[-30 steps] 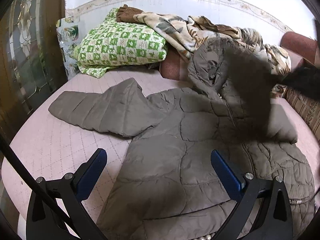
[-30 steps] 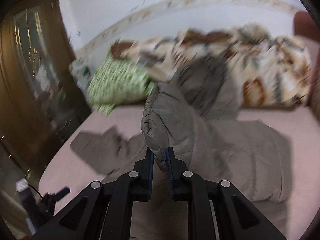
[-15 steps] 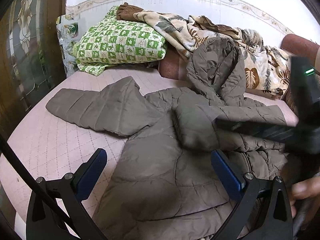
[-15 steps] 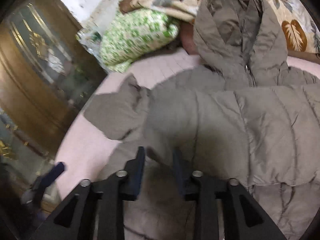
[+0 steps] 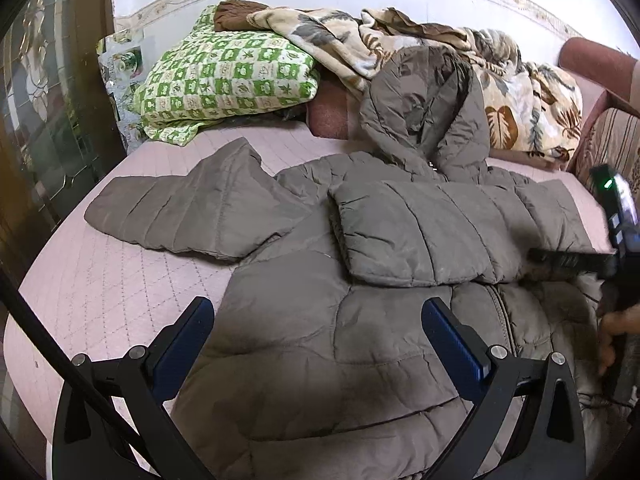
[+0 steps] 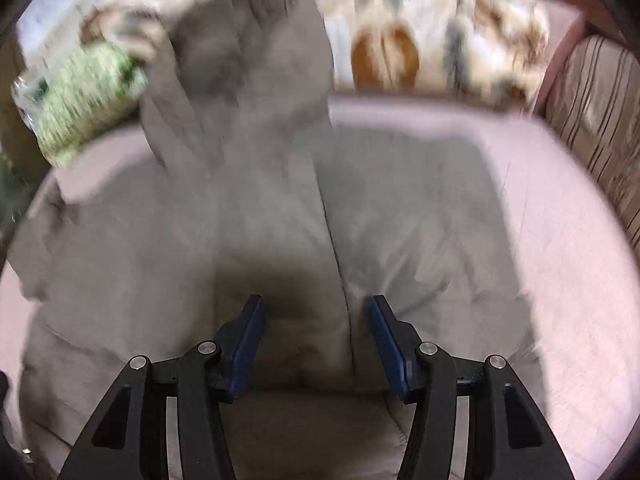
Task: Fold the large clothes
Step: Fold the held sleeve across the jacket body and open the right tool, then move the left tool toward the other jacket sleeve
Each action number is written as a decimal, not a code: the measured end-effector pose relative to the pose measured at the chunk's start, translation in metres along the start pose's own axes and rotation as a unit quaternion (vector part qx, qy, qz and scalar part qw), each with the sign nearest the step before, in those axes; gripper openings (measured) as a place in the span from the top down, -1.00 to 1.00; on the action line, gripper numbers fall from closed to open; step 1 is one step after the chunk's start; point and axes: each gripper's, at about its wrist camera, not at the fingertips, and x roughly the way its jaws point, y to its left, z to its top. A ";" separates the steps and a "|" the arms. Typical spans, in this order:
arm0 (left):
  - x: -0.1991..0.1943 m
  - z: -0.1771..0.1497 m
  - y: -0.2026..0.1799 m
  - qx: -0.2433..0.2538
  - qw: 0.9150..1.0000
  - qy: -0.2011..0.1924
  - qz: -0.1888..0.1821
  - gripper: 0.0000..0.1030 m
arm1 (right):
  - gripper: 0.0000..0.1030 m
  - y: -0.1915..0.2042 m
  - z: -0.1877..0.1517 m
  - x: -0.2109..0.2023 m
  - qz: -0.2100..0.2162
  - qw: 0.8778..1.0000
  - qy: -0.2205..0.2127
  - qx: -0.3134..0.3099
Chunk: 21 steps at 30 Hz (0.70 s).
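A grey-brown puffer jacket (image 5: 320,340) lies spread on the pink quilted bed (image 5: 104,280). Its right sleeve (image 5: 416,232) is folded across the chest. Its left sleeve (image 5: 192,208) lies stretched out to the left. The hood (image 5: 424,104) rests against the bedding at the back. My left gripper (image 5: 316,344) is open and empty above the jacket's lower body. My right gripper (image 6: 316,340) is open and empty over the jacket (image 6: 280,220); that view is blurred. Its body shows at the right edge of the left wrist view (image 5: 616,240).
A green checked pillow (image 5: 228,76) and a leaf-patterned blanket (image 5: 516,96) lie at the head of the bed. A striped cushion (image 6: 600,120) stands at the right. A dark wooden glazed door (image 5: 36,92) stands at the left.
My right gripper carried the right sleeve across the jacket's chest, opened and let it go, then pulled back to the right. The left gripper stayed open and nearly still.
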 end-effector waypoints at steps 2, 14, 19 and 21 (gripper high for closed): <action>0.003 0.001 -0.005 0.002 1.000 0.003 0.000 -1.00 | -0.18 0.006 -0.003 0.005 -0.015 1.000 -0.002 -0.024; -0.017 -0.010 -0.027 0.018 0.999 -0.030 0.015 -1.00 | -0.34 0.059 -0.074 -0.115 -0.093 0.976 -0.147 -0.131; -0.031 -0.025 -0.029 0.010 0.998 -0.041 0.045 -1.00 | -0.35 0.068 -0.096 -0.128 -0.096 0.969 -0.167 -0.155; -0.036 -0.030 -0.028 0.009 0.997 -0.047 0.060 -1.00 | -0.35 0.071 -0.101 -0.135 -0.095 0.965 -0.184 -0.164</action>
